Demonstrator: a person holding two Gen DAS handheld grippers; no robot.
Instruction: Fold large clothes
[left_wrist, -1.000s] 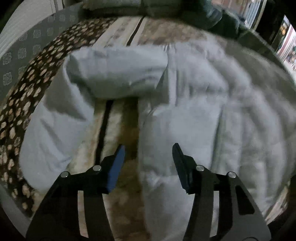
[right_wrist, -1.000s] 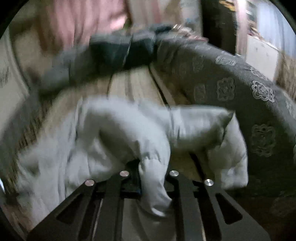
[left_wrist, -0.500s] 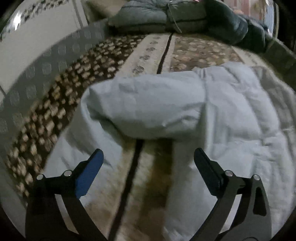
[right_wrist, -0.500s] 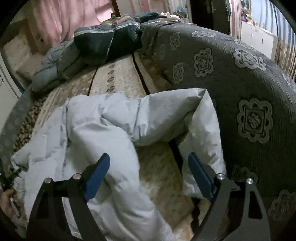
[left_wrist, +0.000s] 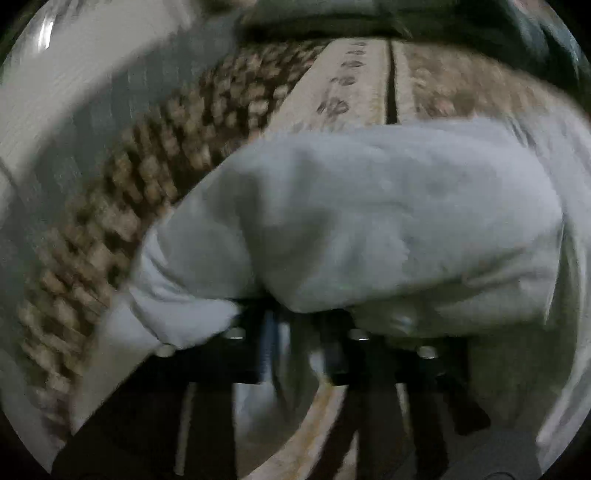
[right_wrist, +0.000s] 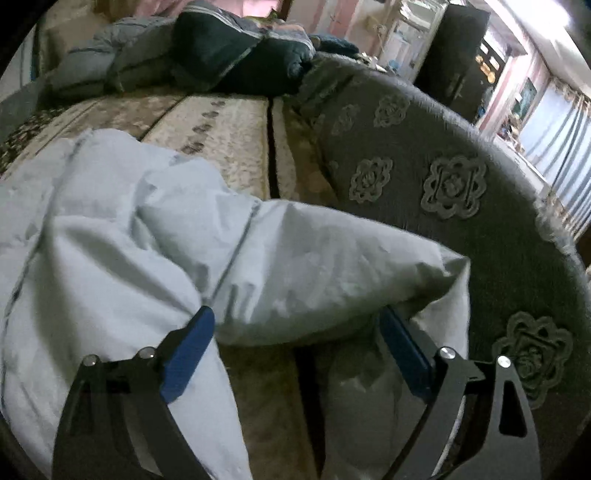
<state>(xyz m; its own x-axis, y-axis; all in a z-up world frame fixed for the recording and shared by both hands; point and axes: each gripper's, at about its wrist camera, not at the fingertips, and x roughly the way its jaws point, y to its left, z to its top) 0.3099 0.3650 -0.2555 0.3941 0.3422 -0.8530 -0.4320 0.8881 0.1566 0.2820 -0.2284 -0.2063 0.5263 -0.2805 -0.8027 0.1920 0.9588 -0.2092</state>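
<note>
A pale blue puffer jacket (left_wrist: 388, 221) lies spread on a patterned bedspread (left_wrist: 354, 92). In the blurred left wrist view its folded sleeve fills the middle and drapes over my left gripper (left_wrist: 299, 332), whose jaws stand close together with fabric at the hidden tips. In the right wrist view the jacket (right_wrist: 110, 240) covers the left half and its other sleeve (right_wrist: 332, 266) lies folded across. My right gripper (right_wrist: 297, 317) is wide, its jaws still opening. The sleeve's lower edge sits between the blue pads (right_wrist: 188, 347), which do not press on it.
A grey cover with raised flower motifs (right_wrist: 443, 184) drapes the bed's right side. A heap of dark bedding (right_wrist: 229, 55) lies at the far end. A brown spotted band (left_wrist: 110, 221) and a pale wall (left_wrist: 55, 92) run along the left. Furniture and curtains (right_wrist: 546, 122) stand beyond.
My left gripper opened wide, moved up to the folded sleeve and shut at its edge. My right gripper let go of a jacket fold, opened, and sank toward the right sleeve.
</note>
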